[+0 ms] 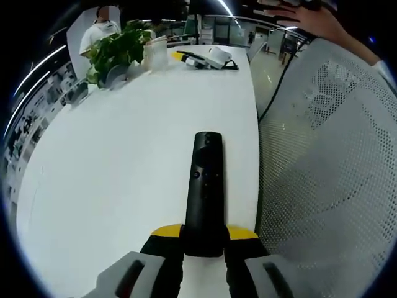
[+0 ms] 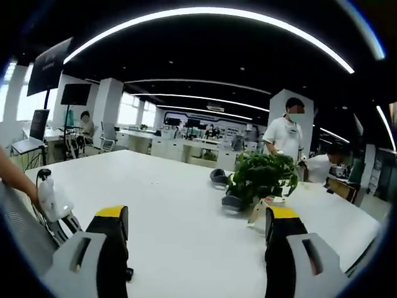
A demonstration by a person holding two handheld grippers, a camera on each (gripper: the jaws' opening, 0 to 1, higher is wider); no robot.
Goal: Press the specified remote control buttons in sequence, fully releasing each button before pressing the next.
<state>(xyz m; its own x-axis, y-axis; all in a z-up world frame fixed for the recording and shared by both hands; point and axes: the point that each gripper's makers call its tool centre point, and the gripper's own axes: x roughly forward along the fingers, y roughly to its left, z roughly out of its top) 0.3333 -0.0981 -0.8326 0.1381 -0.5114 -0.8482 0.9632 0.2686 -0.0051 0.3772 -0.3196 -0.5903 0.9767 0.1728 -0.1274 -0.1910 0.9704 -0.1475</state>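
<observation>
Left gripper (image 1: 203,239) clamps remote (image 1: 203,189) over white table (image 1: 111,161); right gripper (image 2: 197,233) gapes toward office plant (image 2: 260,177).

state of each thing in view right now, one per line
remote control: held at its near end, buttons up, lying lengthwise over the white table
left gripper: shut on the remote control
right gripper: open, holding nothing
potted plant: upright on the table
</observation>
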